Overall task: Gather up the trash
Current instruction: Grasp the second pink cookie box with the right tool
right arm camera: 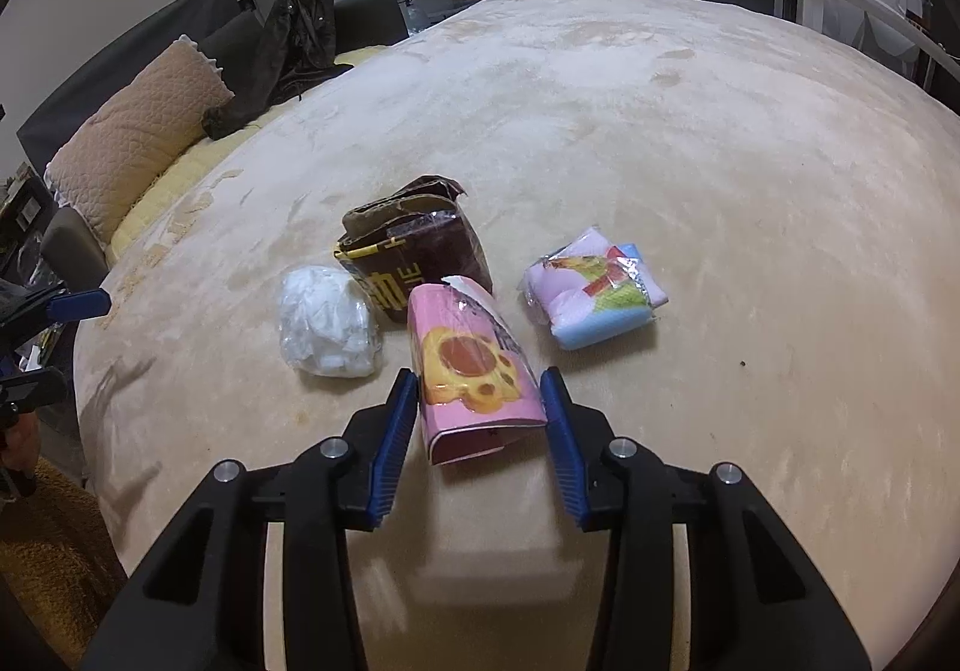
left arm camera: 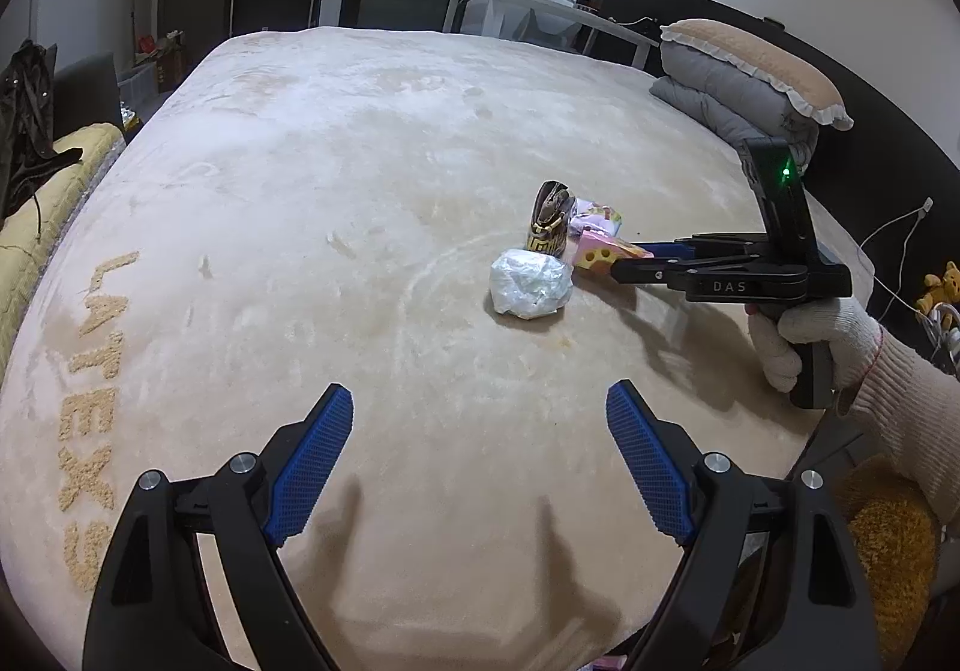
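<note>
The pink package (right arm camera: 474, 371) with the yellow paw print lay between the blue pads of the right gripper (right arm camera: 480, 401), both pads pressed against its sides – the jaws clamped on it, its near end just off the beige blanket (right arm camera: 720, 161). Just beyond the gripper's tips and to their left sat a crumpled white plastic bag (right arm camera: 327, 323); directly ahead, touching the pink package's far end, stood a torn brown box (right arm camera: 414, 251) with yellow lettering. Ahead and to the right, a little apart, lay a pastel pink-and-blue wrapped pack (right arm camera: 594, 293). In the left wrist view the left gripper (left arm camera: 480, 431) hung over bare blanket with its jaws spread wide and nothing between them – the trash cluster lay well ahead of it and to its right, the white bag nearest. A white-gloved hand (left arm camera: 804, 335) held the right gripper's handle there. Farther right, at the bed's edge, a folded grey quilt (left arm camera: 720, 95) carried a frilled tan pillow (left arm camera: 756, 59).
</note>
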`<state>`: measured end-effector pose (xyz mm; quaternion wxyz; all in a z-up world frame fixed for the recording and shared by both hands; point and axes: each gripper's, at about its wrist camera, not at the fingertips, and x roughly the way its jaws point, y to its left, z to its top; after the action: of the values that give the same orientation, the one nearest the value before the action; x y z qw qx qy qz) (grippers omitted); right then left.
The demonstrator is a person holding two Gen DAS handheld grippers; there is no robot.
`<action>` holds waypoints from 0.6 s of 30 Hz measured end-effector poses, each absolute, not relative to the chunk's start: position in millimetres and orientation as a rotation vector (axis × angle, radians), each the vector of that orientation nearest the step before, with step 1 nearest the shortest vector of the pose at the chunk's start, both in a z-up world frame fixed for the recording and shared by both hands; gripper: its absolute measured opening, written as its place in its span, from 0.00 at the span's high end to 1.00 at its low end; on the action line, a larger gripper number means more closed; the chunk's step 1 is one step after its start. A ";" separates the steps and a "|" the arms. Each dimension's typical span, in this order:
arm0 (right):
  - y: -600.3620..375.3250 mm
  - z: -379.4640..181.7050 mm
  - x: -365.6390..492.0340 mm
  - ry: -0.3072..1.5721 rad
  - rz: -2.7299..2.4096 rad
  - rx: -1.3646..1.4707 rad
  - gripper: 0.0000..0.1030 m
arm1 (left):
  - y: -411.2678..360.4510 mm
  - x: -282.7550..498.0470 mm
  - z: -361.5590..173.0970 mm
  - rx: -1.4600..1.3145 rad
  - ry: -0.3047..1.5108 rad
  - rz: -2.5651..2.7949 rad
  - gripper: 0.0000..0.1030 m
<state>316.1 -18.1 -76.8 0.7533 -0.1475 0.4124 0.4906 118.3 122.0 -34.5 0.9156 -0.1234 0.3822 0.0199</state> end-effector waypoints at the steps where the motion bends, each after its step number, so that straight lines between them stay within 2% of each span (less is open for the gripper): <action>1: -20.9 -75.0 314.5 0.896 1.071 -0.321 0.60 | 120.9 120.9 -35.2 -0.252 0.788 0.039 0.18; 18: -78.9 -44.6 292.5 0.839 1.098 -0.275 0.62 | 92.4 189.7 -57.5 -0.211 0.817 0.008 0.18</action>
<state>292.5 -78.9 -44.6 0.7620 -0.1263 0.3855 0.5047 189.7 92.4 -57.5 0.9123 -0.1025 0.3965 0.0039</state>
